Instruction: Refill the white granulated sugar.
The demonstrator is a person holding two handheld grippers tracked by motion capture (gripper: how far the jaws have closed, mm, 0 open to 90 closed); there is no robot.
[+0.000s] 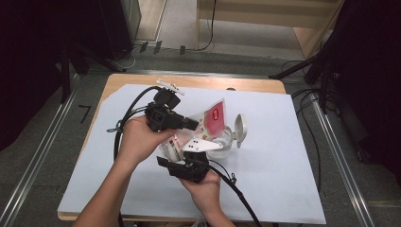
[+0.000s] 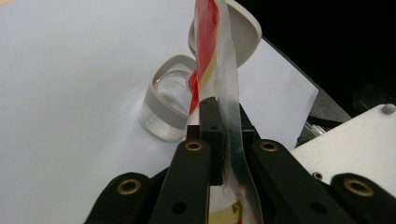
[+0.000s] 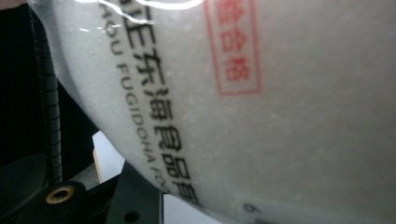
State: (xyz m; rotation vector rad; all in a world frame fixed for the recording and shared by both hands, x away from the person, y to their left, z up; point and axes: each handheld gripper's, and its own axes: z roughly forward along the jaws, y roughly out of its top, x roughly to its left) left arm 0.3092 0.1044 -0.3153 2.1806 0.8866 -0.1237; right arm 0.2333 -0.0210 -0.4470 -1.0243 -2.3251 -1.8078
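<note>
A clear plastic bag of white grains with a red label is held up over the white sheet. My left gripper is shut on its thin upper edge, and in the left gripper view the film is pinched flat between the jaws of the left gripper. My right gripper grips the bag's full lower part from below, where the printed bag bulges right up against the camera. Just beyond the bag stands a clear jar with its flip lid open.
A white paper sheet covers most of the small wooden table. Black cables trail from both grippers. Dark equipment and floor rails surround the table.
</note>
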